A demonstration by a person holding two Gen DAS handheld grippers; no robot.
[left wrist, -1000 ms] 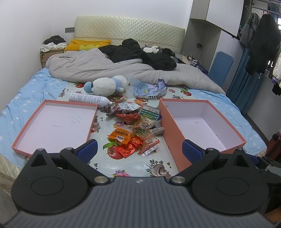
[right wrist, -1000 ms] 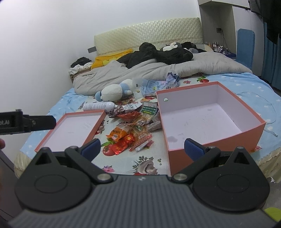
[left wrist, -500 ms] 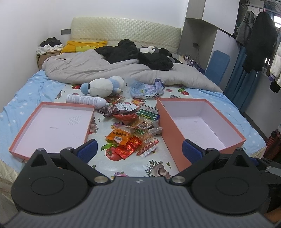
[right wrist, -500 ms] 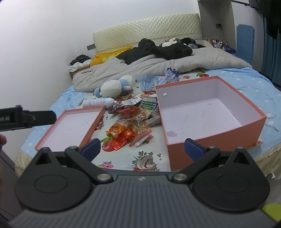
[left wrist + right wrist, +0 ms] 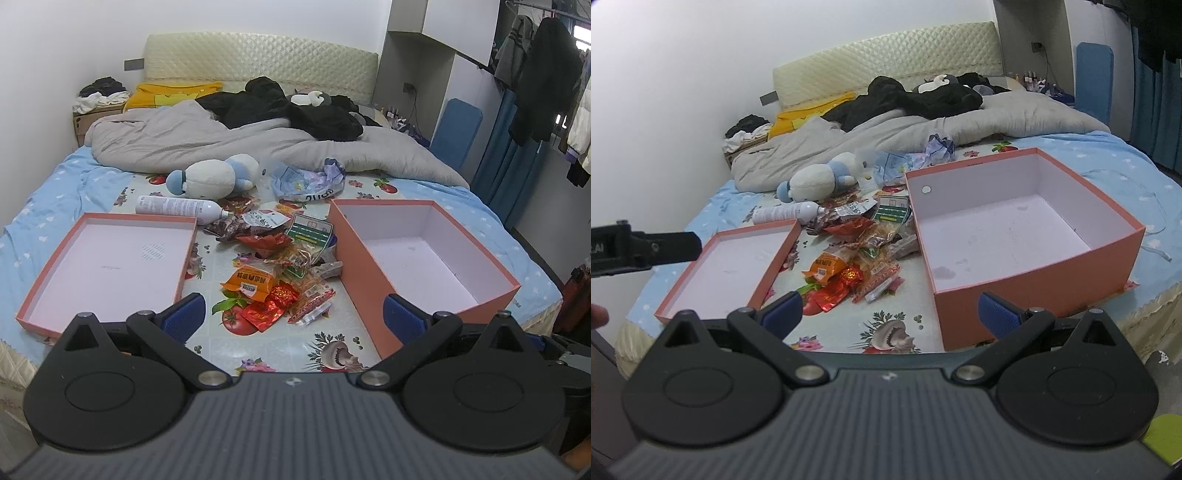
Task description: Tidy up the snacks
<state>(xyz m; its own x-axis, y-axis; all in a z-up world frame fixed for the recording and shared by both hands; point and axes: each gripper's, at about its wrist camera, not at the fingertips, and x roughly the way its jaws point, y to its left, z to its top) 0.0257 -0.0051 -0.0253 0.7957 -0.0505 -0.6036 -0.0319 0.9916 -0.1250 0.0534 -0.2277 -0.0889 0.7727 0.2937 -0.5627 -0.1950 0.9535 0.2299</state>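
A bed [image 5: 44, 206] with a pale blue sheet fills both views, its near middle covered by a printed plastic cloth [image 5: 258, 350] showing tomatoes and mushrooms. A rumpled grey duvet [image 5: 184, 144] lies across the far part, with black clothing [image 5: 280, 107] heaped on it below a quilted cream headboard [image 5: 258, 59].

On the right of the cloth stands a deep orange box [image 5: 362, 266], open and bare inside; in the right wrist view it sits [image 5: 1027, 280] just ahead of that claw. On the left lies its shallow lid [image 5: 37, 288], inner side up.

Between box and lid is the pile of snacks [image 5: 280, 266], loose on the cloth. A white and blue plush toy [image 5: 210, 177] lies at the far side of the pile, with a white spray bottle [image 5: 173, 206] on its side near the lid's far corner, and a crumpled plastic bag [image 5: 310, 184] to the toy's right.

Within the pile, a green and white packet [image 5: 310, 230] leans by the box's far left corner, an orange packet [image 5: 251, 282] lies nearer, and a red foil packet [image 5: 269, 306] lies nearest of all.

The left claw [image 5: 291, 319] is spread wide with nothing between its blue pads, hanging over the bed's near edge. The right claw [image 5: 892, 312] is likewise wide apart and unloaded.
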